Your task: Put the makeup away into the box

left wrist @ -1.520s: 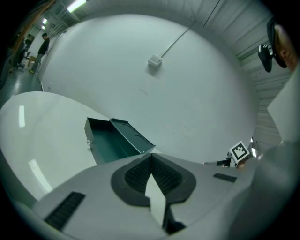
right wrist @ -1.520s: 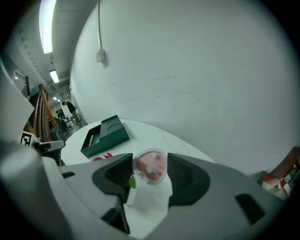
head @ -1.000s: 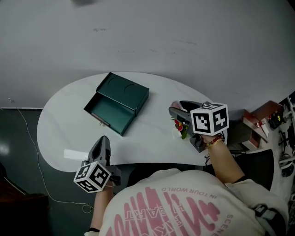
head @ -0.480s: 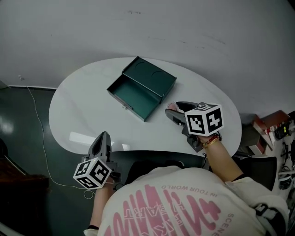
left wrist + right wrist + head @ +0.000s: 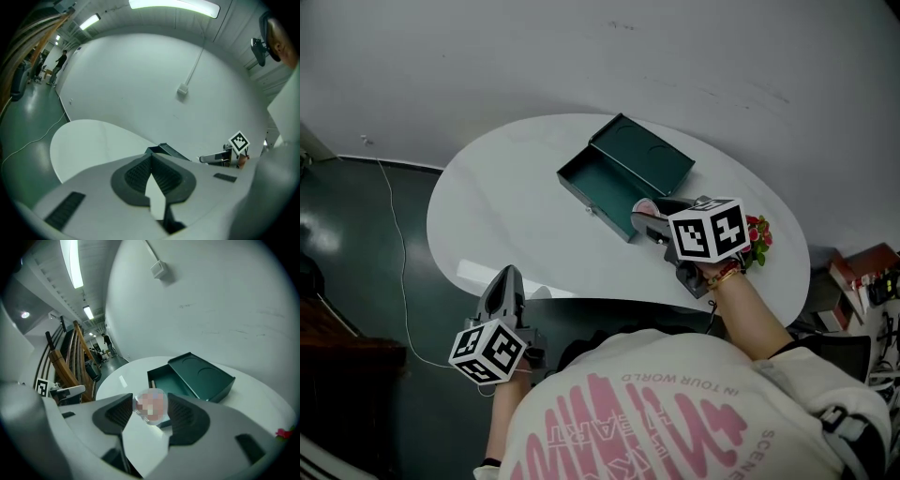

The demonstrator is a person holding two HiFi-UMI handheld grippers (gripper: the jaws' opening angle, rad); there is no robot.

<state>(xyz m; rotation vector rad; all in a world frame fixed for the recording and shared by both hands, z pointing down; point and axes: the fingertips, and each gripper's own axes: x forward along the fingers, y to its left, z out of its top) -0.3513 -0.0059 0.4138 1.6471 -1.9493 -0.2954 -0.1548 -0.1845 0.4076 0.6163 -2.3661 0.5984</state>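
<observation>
The dark green box (image 5: 643, 161) sits on the white oval table (image 5: 506, 206), its drawer (image 5: 595, 182) pulled out toward me and showing nothing inside. My right gripper (image 5: 645, 216) hovers just in front of the drawer, shut on a small round pinkish makeup compact (image 5: 644, 207). In the right gripper view the compact (image 5: 150, 407) sits between the two pads, with the box (image 5: 201, 376) and drawer (image 5: 165, 382) beyond. My left gripper (image 5: 505, 279) hangs at the table's near edge with jaws shut and nothing in them; its pads (image 5: 140, 172) meet at the tips.
A small bunch of red flowers (image 5: 758, 232) lies on the table right of my right hand. A cable (image 5: 394, 234) runs over the dark floor left of the table. Shelves with clutter (image 5: 872, 281) stand at the far right.
My right gripper has carried the compact from the table's right side to just in front of the open drawer. The view has swung left. The left gripper holds its place in the view.
</observation>
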